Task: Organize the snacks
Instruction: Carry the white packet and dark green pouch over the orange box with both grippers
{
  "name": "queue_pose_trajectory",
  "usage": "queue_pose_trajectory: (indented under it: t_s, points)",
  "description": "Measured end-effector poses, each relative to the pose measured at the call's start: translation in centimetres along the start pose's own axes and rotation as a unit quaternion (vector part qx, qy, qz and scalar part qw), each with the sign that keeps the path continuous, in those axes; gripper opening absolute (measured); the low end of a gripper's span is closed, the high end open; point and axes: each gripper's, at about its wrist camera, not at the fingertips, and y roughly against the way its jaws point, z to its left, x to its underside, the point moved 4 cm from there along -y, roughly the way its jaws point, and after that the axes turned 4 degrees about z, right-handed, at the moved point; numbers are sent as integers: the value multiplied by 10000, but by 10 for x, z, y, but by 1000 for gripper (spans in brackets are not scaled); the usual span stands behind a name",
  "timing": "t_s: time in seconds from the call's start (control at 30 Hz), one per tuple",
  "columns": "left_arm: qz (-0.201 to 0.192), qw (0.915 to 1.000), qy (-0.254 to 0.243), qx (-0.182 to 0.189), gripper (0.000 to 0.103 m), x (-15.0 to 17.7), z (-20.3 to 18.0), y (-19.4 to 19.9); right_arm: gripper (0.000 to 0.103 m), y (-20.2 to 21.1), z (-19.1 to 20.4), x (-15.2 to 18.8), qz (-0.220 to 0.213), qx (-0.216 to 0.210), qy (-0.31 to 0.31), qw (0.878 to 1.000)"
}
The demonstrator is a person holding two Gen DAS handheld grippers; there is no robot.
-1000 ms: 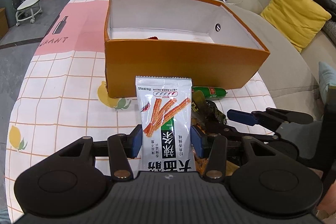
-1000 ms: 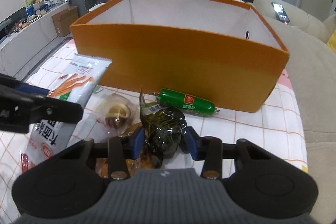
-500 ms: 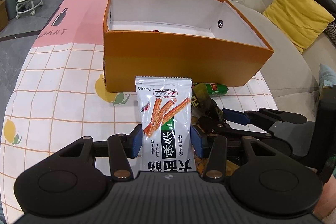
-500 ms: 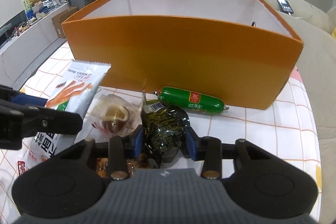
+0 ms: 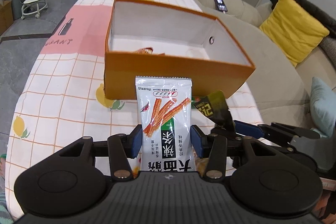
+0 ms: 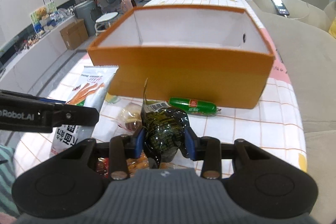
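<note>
Left hand-held gripper (image 5: 166,143) is clamped on a white snack packet (image 5: 164,119), and the right hand-held gripper (image 6: 164,140) on a dark green pouch (image 6: 163,129); both are held clear of the table (image 5: 63,87), likely for dropping into the orange box (image 5: 168,75) just ahead.

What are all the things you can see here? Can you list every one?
Box: one, orange outside and white inside, open, on the tablecloth.
White snack packet: one, white with orange sticks, held in the left gripper.
Dark snack packet: one, dark green and shiny, held in the right gripper.
Sausage: one, green wrapper, lying in front of the box.
Clear-wrapped snack: one, brownish, on the tablecloth.
Tablecloth: one, white with orange grid, lemons, pink patch.
Sofa: one, beige.
Cushion: one, yellow, on the sofa.
Phone: one, on the sofa.
Left gripper: black, blue pads.
Right gripper: black, blue pads.
</note>
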Motion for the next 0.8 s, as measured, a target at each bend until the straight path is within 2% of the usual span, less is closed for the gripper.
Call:
queue_pose_trajectory:
  t_s: [0.2, 0.43, 0.6, 0.8]
  points:
    - [-218, 9995, 30, 219, 54, -29, -15, 19, 38, 41, -9, -15, -225, 46, -14, 9997]
    - [-217, 9984, 23, 512, 54, -78, -30, 21, 38, 64, -29, -60, -344, 38, 66, 9994]
    - [-106, 9984, -21, 550, 54, -115, -38, 6, 38, 58, -43, -103, -272, -38, 49, 9996]
    - [58, 9986, -97, 512, 54, -154, -41, -27, 38, 21, -56, -147, 47, 109, 277, 9995]
